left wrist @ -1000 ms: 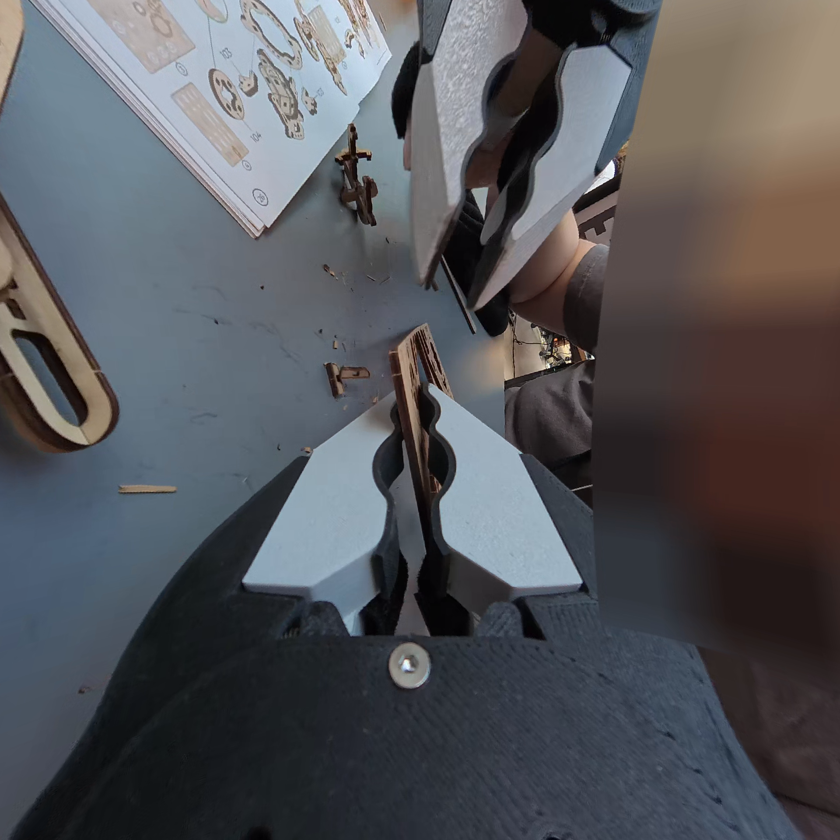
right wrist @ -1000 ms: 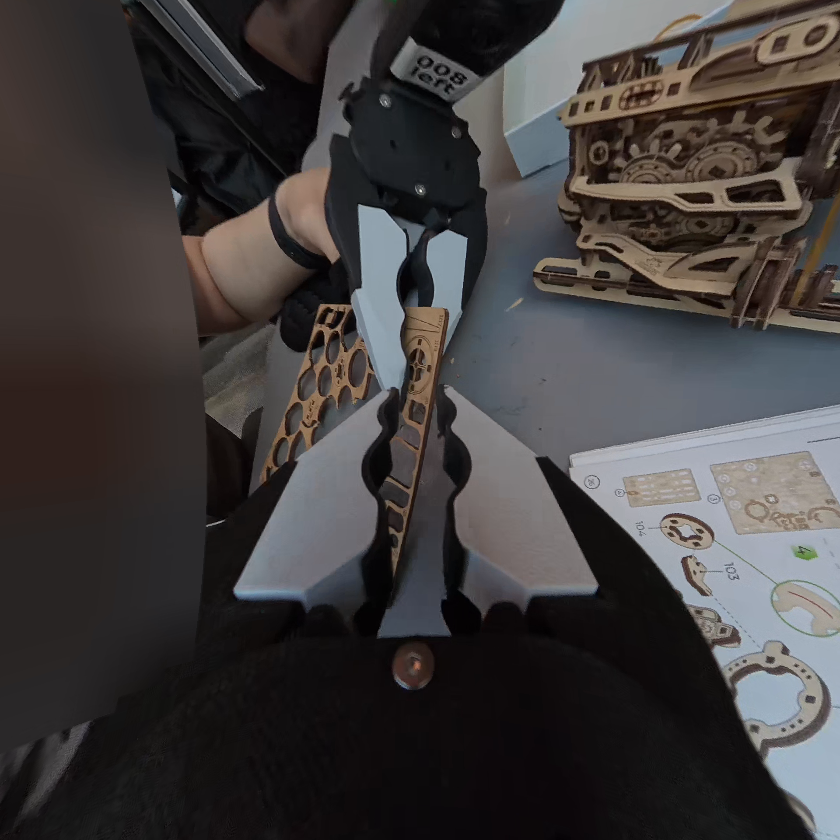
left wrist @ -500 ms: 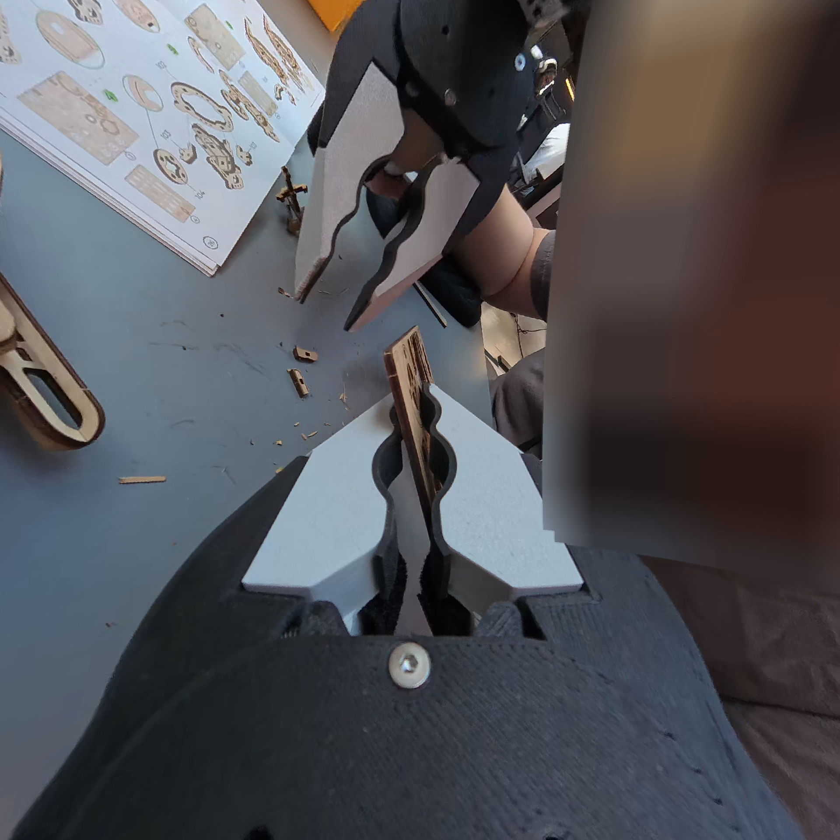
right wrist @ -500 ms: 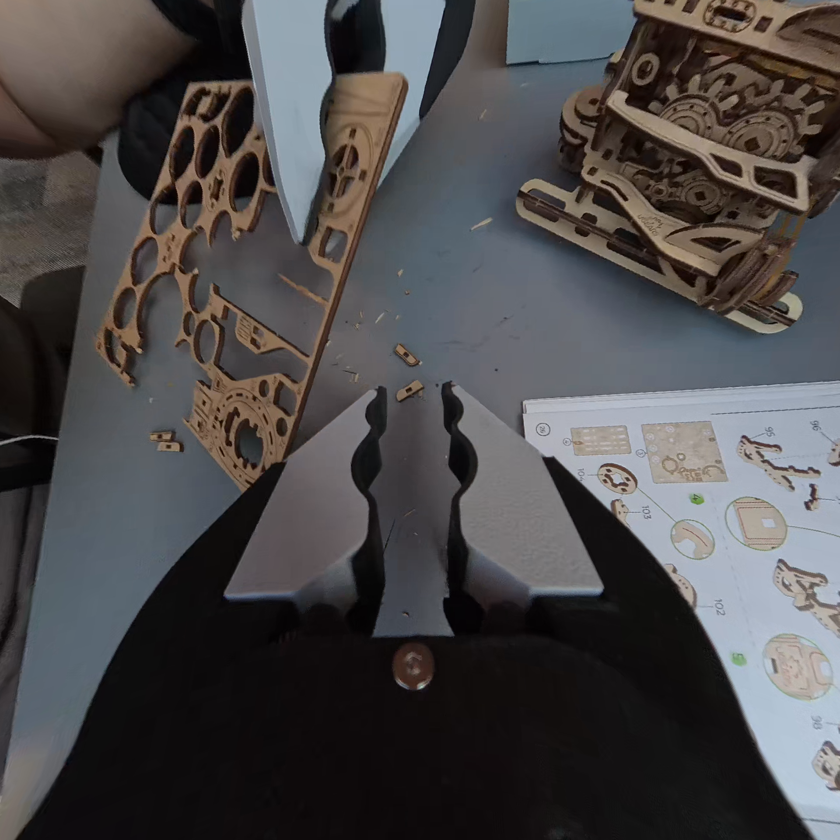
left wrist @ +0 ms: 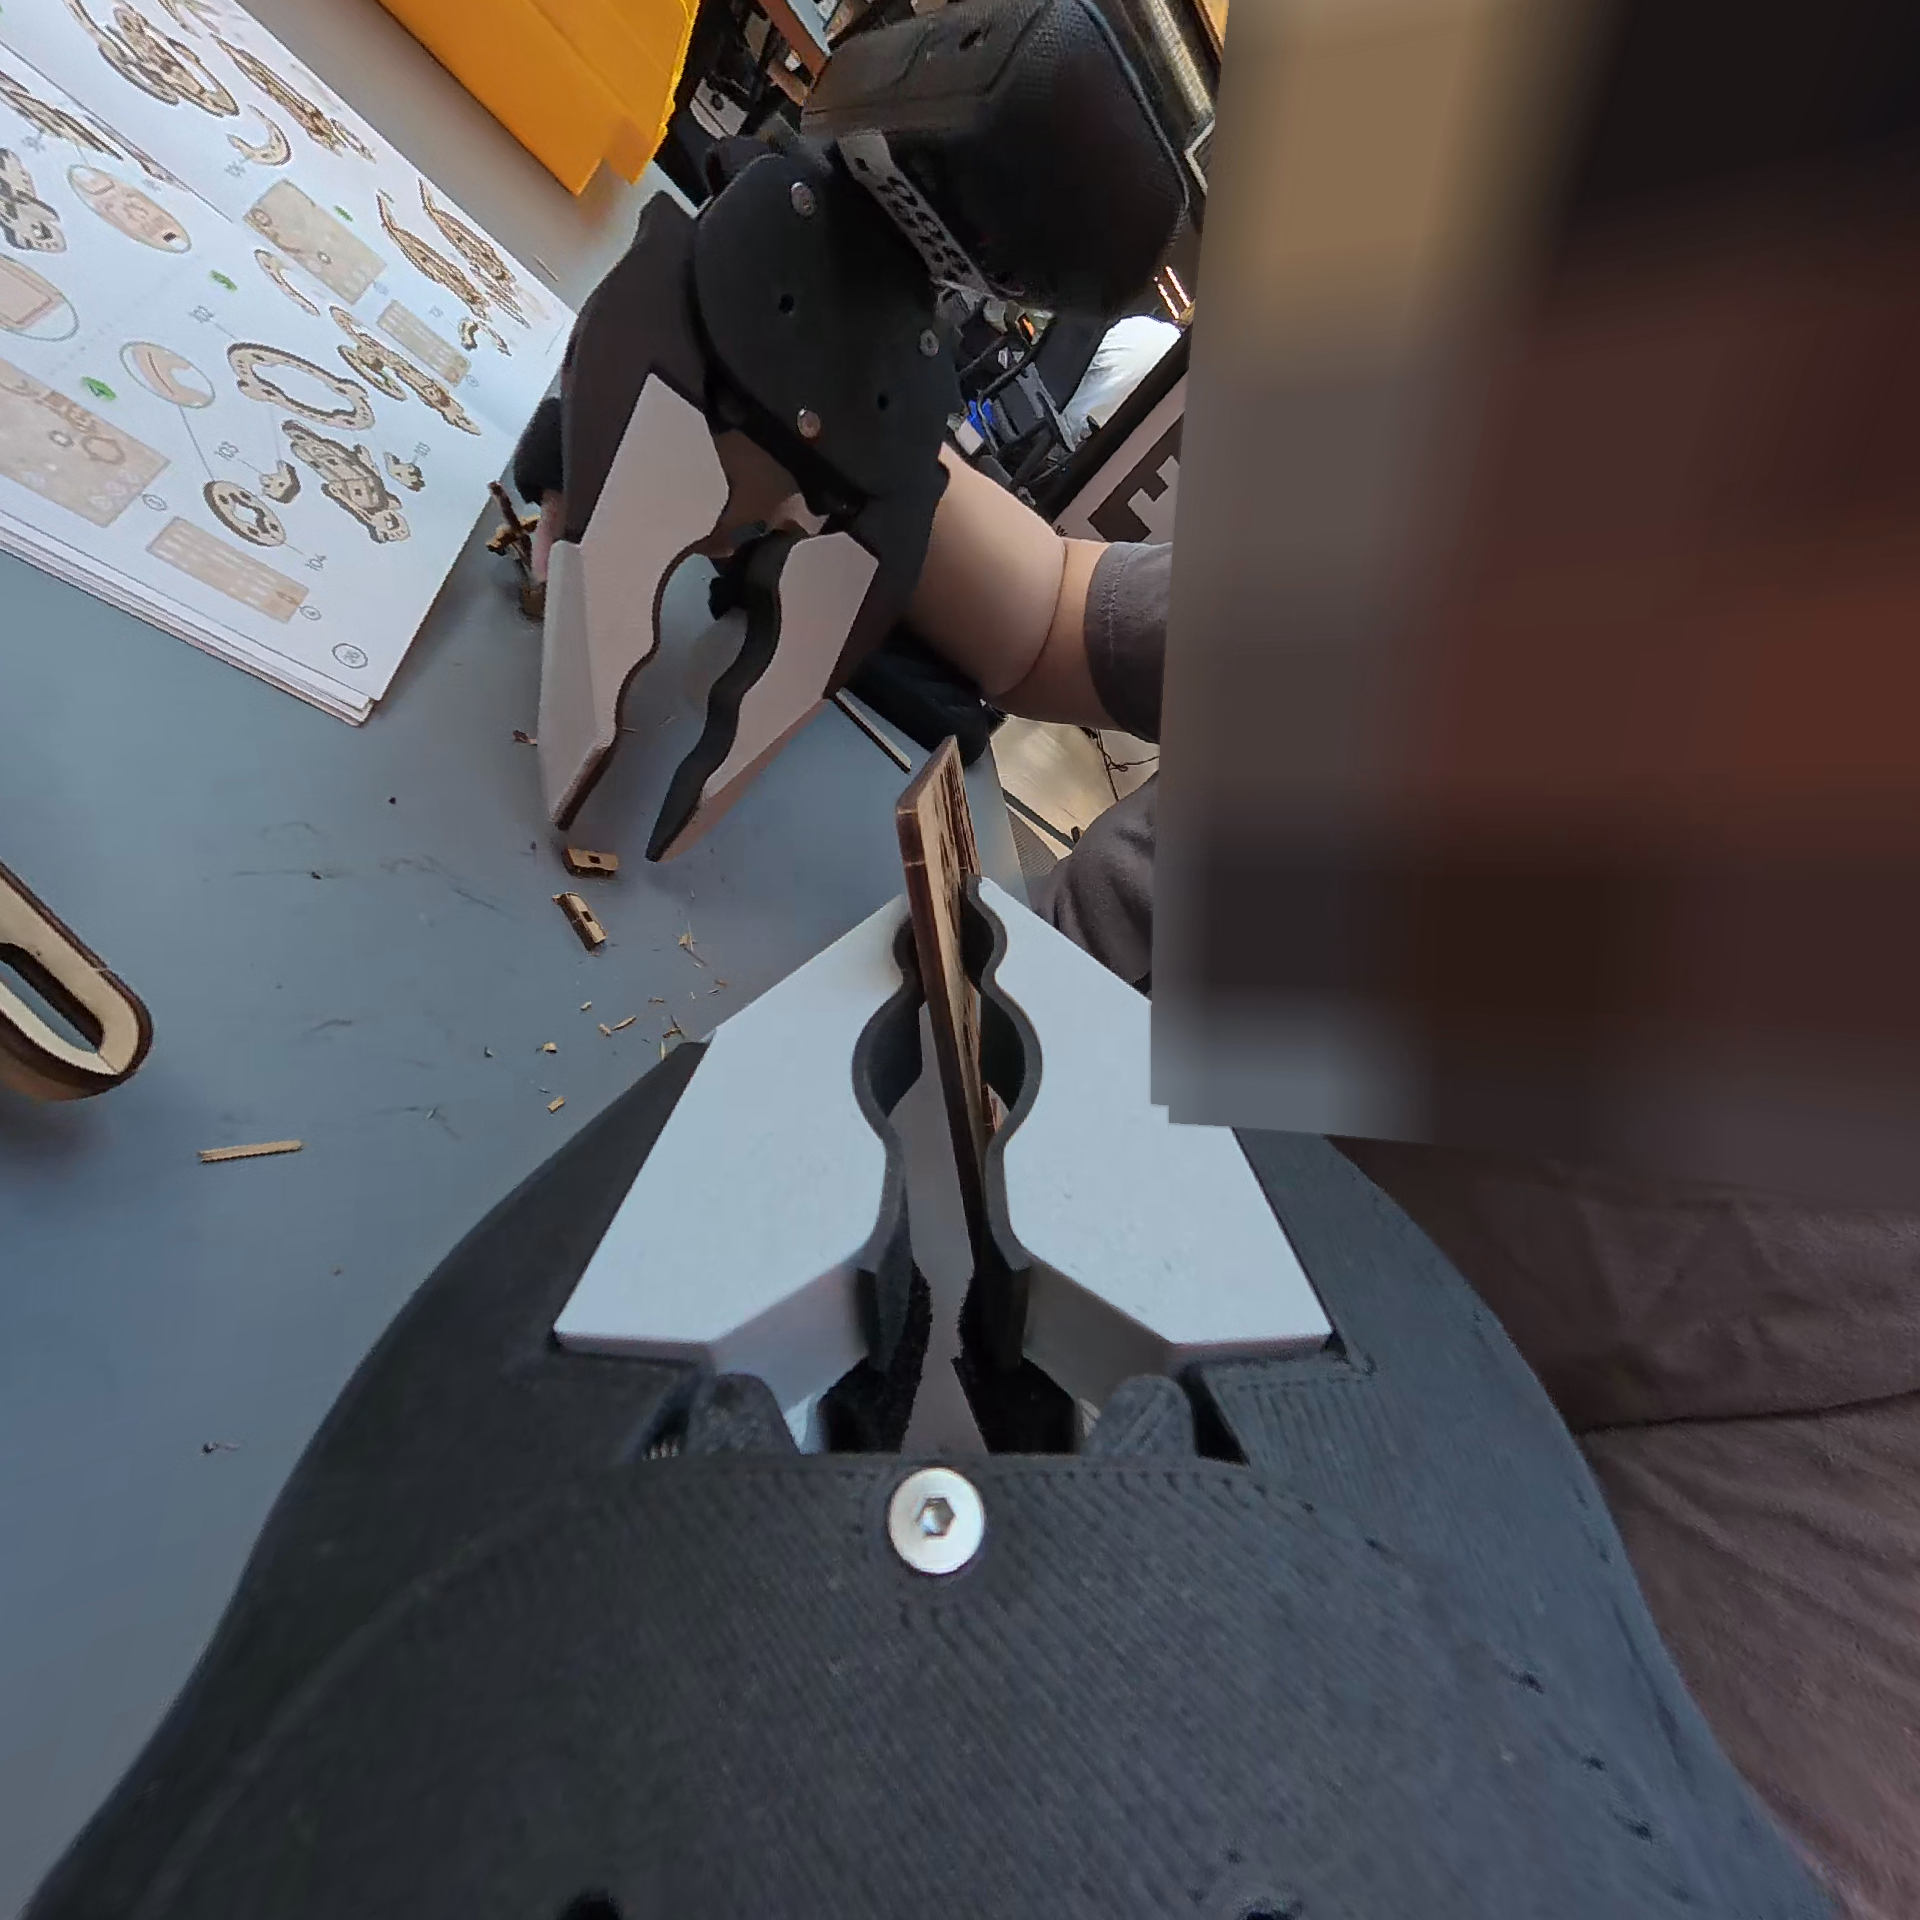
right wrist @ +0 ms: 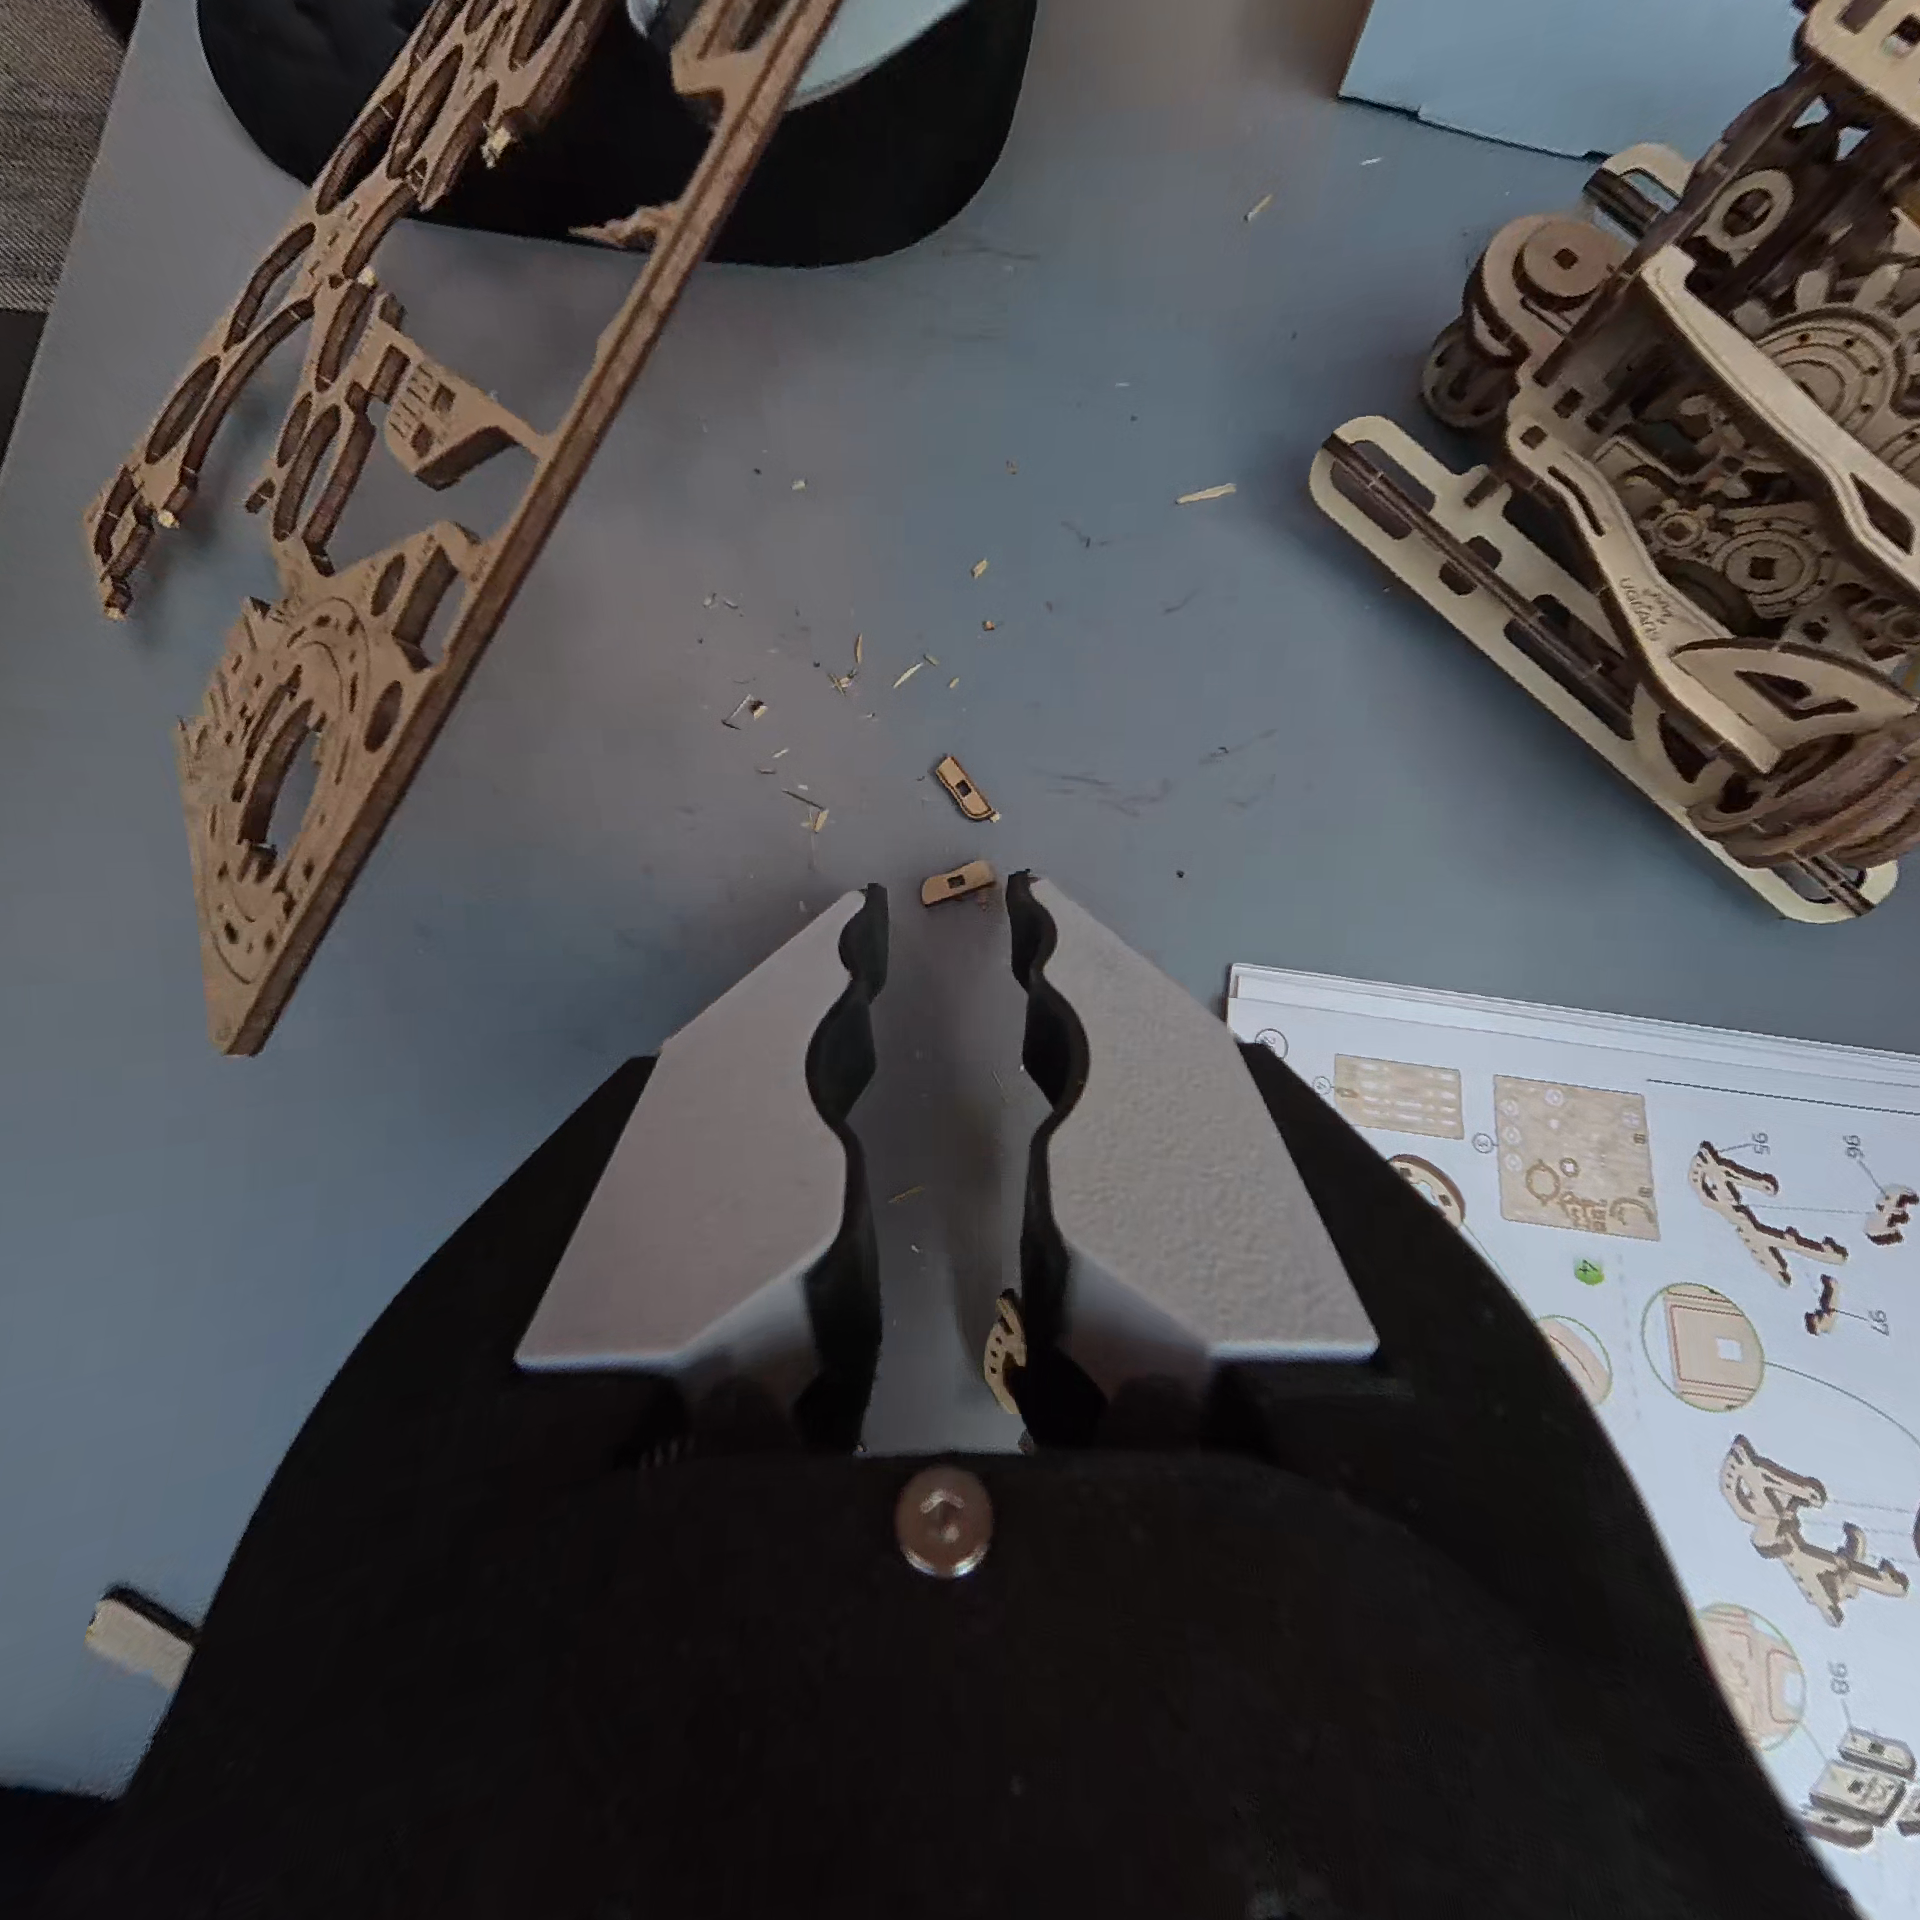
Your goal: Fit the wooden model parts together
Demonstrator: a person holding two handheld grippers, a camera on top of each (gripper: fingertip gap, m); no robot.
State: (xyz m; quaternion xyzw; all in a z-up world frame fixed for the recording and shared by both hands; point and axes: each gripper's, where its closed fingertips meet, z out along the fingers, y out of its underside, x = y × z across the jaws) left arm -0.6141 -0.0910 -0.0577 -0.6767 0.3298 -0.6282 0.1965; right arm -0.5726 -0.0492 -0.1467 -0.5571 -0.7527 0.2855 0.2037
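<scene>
My left gripper (left wrist: 940, 906) is shut on a cut-out wooden parts sheet (left wrist: 935, 862), seen edge-on between its fingers. In the right wrist view the sheet (right wrist: 234, 914) hangs tilted above the grey table at upper left. My right gripper (right wrist: 945, 891) is open, tips low over the table, with a small loose wooden piece (right wrist: 956, 885) lying between its fingertips. A second small piece (right wrist: 964, 790) lies just beyond. A small curved wooden part (right wrist: 1006, 1351) sits against the inner side of the right finger near its base. The left wrist view shows the right gripper (left wrist: 613, 821) open over both pieces (left wrist: 589, 860).
A part-built wooden model (right wrist: 1683, 468) stands at the right; its looped foot (left wrist: 62, 1029) shows in the left wrist view. An instruction booklet (right wrist: 1662, 1195) lies at lower right. Wood chips (right wrist: 852, 675) litter the table. A small wooden sub-assembly (left wrist: 514, 540) stands by the booklet (left wrist: 208, 364).
My right gripper let go of the sheet, opened, and dropped to the table around a small loose piece. My left gripper kept hold of the sheet, which swung left.
</scene>
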